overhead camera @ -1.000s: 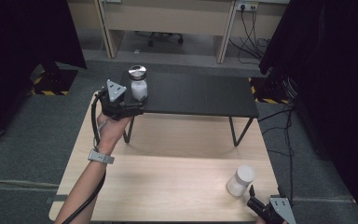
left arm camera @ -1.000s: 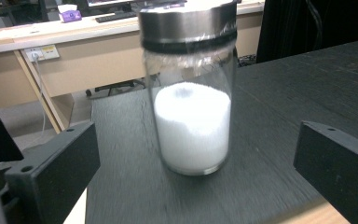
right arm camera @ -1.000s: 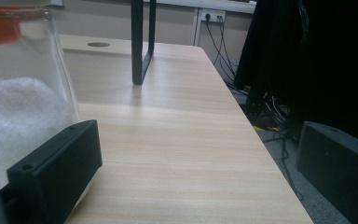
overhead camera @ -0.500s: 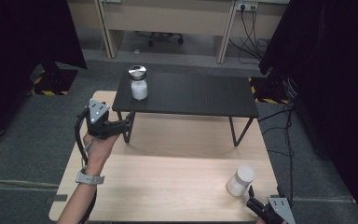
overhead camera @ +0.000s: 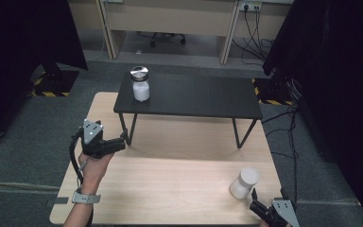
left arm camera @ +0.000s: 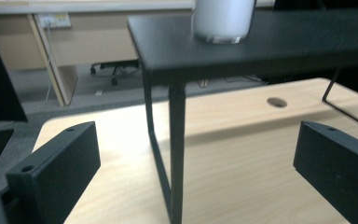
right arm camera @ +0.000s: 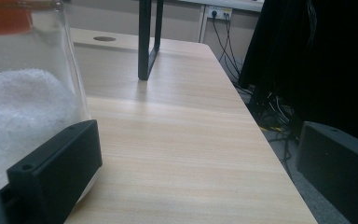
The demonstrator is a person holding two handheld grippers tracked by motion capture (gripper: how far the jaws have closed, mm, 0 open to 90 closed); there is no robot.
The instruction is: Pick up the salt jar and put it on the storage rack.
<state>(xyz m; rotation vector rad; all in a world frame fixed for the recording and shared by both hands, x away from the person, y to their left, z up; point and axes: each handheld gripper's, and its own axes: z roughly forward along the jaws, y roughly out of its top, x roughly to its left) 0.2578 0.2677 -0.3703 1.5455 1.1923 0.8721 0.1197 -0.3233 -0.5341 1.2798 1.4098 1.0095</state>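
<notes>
A light wooden table (overhead camera: 170, 189) is holding a small black table (overhead camera: 194, 97). The left gripper (overhead camera: 116, 144), mid-left, is hanging wide open. The right gripper (overhead camera: 255, 205), lower right, is gaping beside a white jar (overhead camera: 244, 182).

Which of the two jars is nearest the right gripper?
The white-lidded jar on the wooden table, just beside the right gripper. The silver-lidded jar stands far off on the black shelf.

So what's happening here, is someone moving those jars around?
A person holds a two-jaw gripper in each hand. One jar with a silver lid stands on the small black table. The left gripper hangs open and empty near that table's leg. The right gripper, also open, sits beside a second white-lidded jar on the wooden table, not gripping it.
</notes>
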